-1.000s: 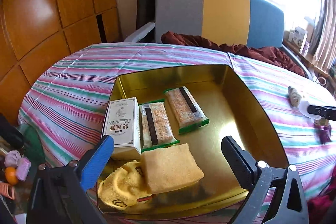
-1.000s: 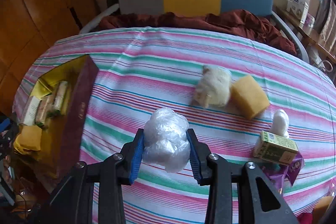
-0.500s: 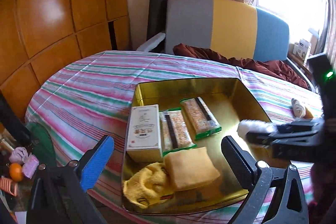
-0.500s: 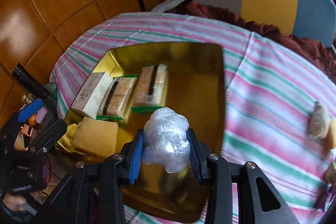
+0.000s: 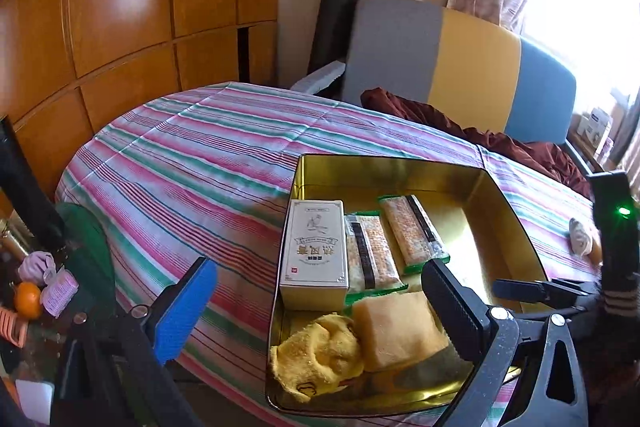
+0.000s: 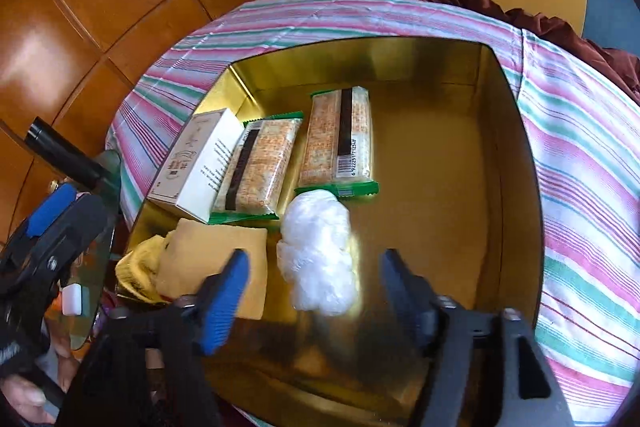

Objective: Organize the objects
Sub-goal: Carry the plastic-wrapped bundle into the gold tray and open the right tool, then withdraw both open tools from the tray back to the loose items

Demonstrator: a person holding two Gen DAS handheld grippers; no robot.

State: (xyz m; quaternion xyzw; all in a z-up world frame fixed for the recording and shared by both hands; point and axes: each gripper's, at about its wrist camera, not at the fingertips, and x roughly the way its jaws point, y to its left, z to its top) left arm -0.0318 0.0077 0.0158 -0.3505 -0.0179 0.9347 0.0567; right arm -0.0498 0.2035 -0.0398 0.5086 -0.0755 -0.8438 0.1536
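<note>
The right gripper [image 6: 312, 295] hung over the gold tin [image 6: 516, 131], its jaws opening, and the white plastic-wrapped bundle [image 6: 318, 251] lay between them with neither pad touching it — blurred, so whether it had settled on the tin's floor could not be told. The bundle sat just in front of the two cracker packets [image 6: 334, 139], beside the tan sponge [image 6: 208, 259], with a white carton [image 6: 196, 167] and a yellow cloth [image 6: 136, 267] at the tin's left side. To finish the release well, the jaws probably needed to spread fully and lift straight up, clear of the crinkly wrap, so nothing dragged it onto the packets. The left gripper [image 5: 320, 311] waited at the tin's near left corner, fingers spread wide, holding nothing. The tin rested on a round table under a pink, green and white striped cloth [image 5: 192, 155] — beyond it stood a grey, yellow and blue chair [image 5: 460, 63] draped with dark red fabric, with wooden panelling to the tin's left and a bright curtained window to its right.
</note>
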